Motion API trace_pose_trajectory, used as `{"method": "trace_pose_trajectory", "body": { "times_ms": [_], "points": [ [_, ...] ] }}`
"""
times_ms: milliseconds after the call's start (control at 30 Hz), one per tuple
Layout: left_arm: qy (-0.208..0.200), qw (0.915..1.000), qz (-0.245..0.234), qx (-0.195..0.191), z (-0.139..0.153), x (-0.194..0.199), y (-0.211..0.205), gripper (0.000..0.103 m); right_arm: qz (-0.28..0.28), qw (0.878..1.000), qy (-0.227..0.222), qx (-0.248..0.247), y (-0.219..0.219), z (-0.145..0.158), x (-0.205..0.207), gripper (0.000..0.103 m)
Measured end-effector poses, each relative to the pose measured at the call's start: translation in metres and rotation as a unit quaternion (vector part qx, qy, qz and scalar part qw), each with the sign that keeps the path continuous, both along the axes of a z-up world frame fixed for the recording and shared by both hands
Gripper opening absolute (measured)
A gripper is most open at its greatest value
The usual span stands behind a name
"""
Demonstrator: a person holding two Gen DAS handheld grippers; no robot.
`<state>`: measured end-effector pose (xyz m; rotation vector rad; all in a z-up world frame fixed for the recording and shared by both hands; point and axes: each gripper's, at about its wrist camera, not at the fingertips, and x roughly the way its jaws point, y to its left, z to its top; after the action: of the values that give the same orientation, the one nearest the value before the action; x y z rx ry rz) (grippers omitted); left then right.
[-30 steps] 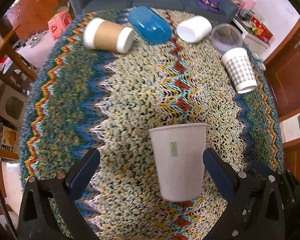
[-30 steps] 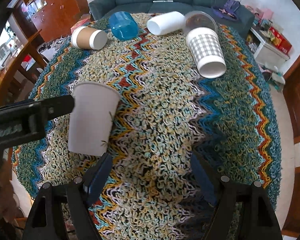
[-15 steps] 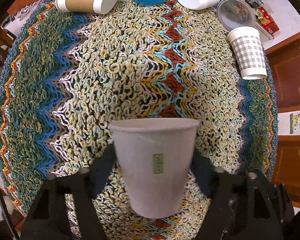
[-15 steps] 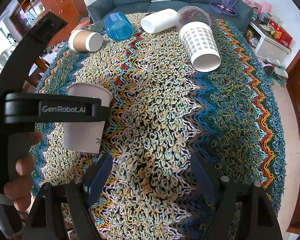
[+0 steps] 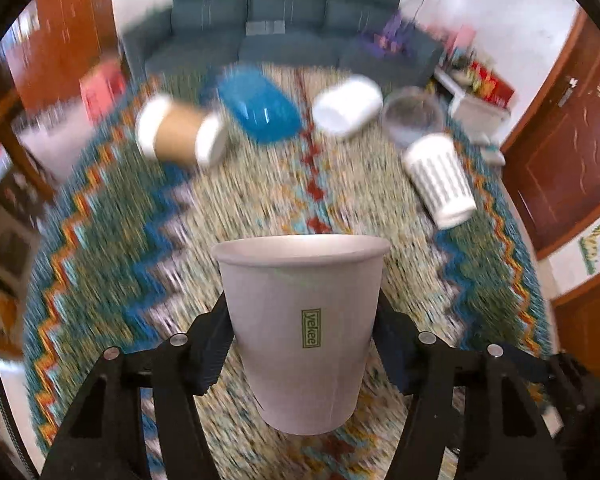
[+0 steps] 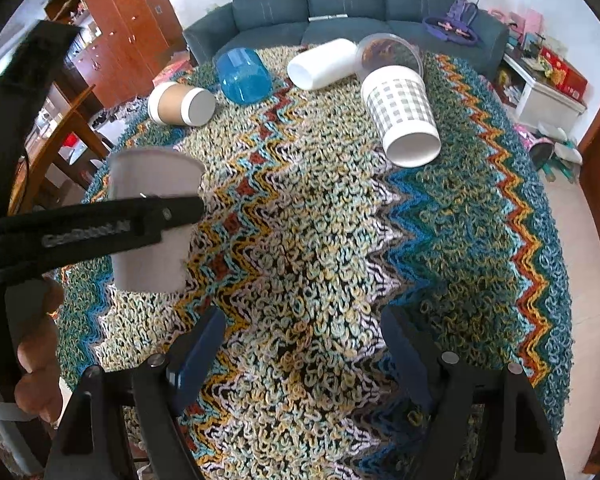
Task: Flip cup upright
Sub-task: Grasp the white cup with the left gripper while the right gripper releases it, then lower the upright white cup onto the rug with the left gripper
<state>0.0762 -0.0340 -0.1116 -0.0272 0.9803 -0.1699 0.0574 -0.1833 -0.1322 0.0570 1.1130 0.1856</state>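
Two left gripper fingers clamp the upright white cup mid-table.

Paper cup upright between left tongs; other cups behind.

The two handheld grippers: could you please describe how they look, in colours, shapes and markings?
Both are black angular frames with silver rivets and dark blue finger pads. The left gripper shows grey "GenRobot.AI" lettering along its side in the right wrist view. The right gripper shows no lettering. A bare hand holds the left one.
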Motion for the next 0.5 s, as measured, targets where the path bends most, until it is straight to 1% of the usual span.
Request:
{"method": "trace_pose_trajectory", "body": {
  "times_ms": [33, 100, 167, 267, 333, 400, 500],
  "points": [
    [-0.032, 0.9994, 0.0, 0.009, -0.001, -0.005, 0.003, 0.067, 0.002, 1.0, -0.006, 0.001, 0.0, 0.0, 0.0, 0.081],
    [-0.074, 0.9971, -0.002, 0.016, -0.004, -0.012, 0.003, 0.067, 0.003, 1.0, -0.02, 0.001, 0.0, 0.0, -0.001, 0.081],
    [-0.092, 0.9956, -0.001, 0.02, -0.016, -0.008, 0.003, 0.067, 0.003, 0.999, -0.03, -0.009, -0.001, -0.002, -0.005, 0.081],
    [-0.088, 0.9959, -0.002, 0.021, -0.032, -0.005, 0.001, 0.067, 0.006, 0.999, -0.033, -0.036, 0.001, -0.009, -0.011, 0.081],
    [-0.079, 0.9965, -0.004, 0.027, -0.043, -0.008, 0.0, 0.067, 0.007, 0.999, -0.024, -0.037, 0.0, -0.014, -0.015, 0.081],
    [-0.071, 0.997, -0.003, 0.028, -0.047, -0.016, 0.001, 0.067, 0.006, 0.999, -0.019, -0.036, -0.001, -0.017, -0.018, 0.081],
    [-0.077, 0.9965, -0.004, 0.03, -0.044, -0.028, -0.001, 0.069, 0.002, 0.999, -0.017, -0.035, -0.005, -0.017, -0.023, 0.081]
  ]
}}
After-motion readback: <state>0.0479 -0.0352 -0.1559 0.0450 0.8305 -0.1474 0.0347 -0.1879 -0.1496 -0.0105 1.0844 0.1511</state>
